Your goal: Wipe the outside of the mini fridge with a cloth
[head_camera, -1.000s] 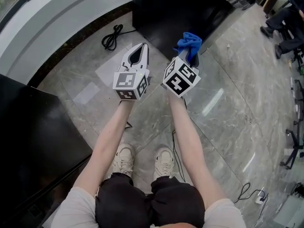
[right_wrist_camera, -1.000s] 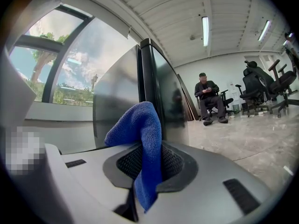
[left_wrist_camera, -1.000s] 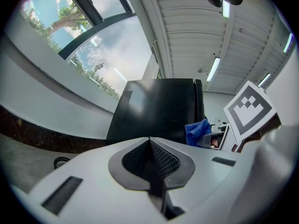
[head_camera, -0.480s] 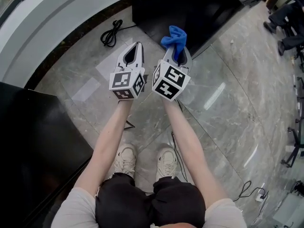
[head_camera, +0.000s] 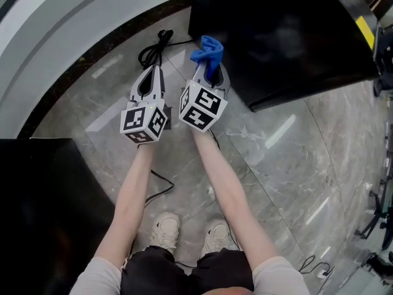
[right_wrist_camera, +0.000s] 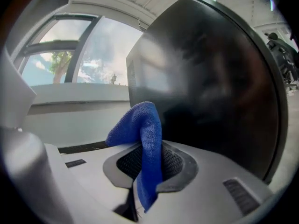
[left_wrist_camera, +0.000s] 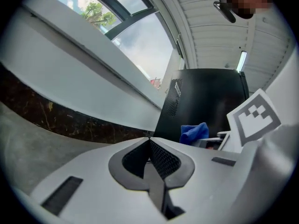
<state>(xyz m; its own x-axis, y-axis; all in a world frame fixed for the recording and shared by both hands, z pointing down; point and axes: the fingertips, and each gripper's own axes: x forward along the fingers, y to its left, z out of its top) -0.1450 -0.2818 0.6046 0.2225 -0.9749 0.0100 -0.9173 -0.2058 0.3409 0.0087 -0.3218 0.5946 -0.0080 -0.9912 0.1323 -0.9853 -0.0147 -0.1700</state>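
The black mini fridge (head_camera: pixel 288 35) stands on the floor at the upper right of the head view and fills the right gripper view as a glossy dark wall (right_wrist_camera: pixel 215 87). My right gripper (head_camera: pixel 209 66) is shut on a blue cloth (head_camera: pixel 207 51), which bunches up above the jaws (right_wrist_camera: pixel 140 134), close to the fridge's left side. My left gripper (head_camera: pixel 149 78) hangs beside it on the left, shut and holding nothing (left_wrist_camera: pixel 149 141). From the left gripper view the cloth (left_wrist_camera: pixel 194 132) shows in front of the fridge (left_wrist_camera: pixel 205 101).
A coiled black cable (head_camera: pixel 156 48) lies on the marble floor (head_camera: pixel 295 152) just ahead of the left gripper. A curved white wall with a dark base (head_camera: pixel 73 35) runs along the upper left. A black box (head_camera: pixel 43 208) stands at the lower left.
Both grippers have moved forward and a little left toward the fridge, which now looms larger in the head view. The cloth stays pinched in the right gripper.
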